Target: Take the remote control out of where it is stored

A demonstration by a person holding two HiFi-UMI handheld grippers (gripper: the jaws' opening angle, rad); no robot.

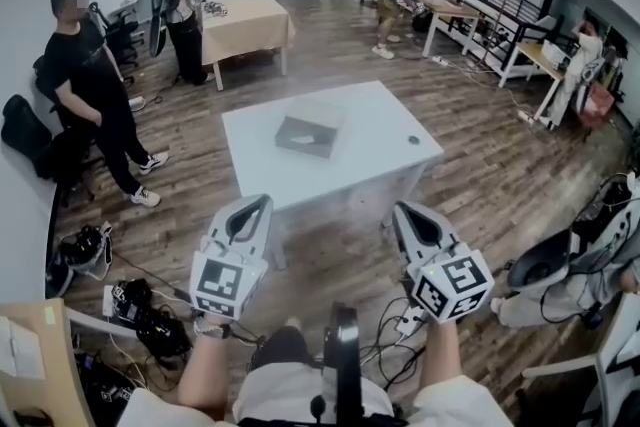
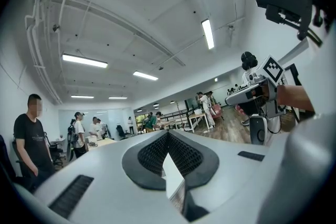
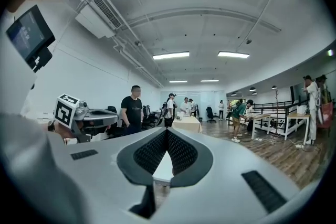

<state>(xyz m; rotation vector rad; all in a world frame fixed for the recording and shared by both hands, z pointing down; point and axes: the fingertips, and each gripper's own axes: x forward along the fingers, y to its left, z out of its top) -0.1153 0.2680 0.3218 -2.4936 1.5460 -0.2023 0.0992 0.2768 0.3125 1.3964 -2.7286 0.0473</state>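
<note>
A flat grey box [image 1: 310,130] with its lid down lies on the white table [image 1: 375,120] ahead of me. No remote control shows in any view. My left gripper [image 1: 255,201] is held up in front of my body, well short of the table, its jaws shut on nothing. My right gripper [image 1: 404,207] is beside it at the same height, also shut and empty. In the left gripper view the left gripper [image 2: 168,134] points over the room, and in the right gripper view the right gripper [image 3: 167,131] does the same.
A small dark object [image 1: 413,140] sits near the table's right edge. A person in black [image 1: 90,85] stands at the left wall. Cables and gear [image 1: 140,315] lie on the floor at my left. A beige-covered table [image 1: 245,20] with people around it stands further back.
</note>
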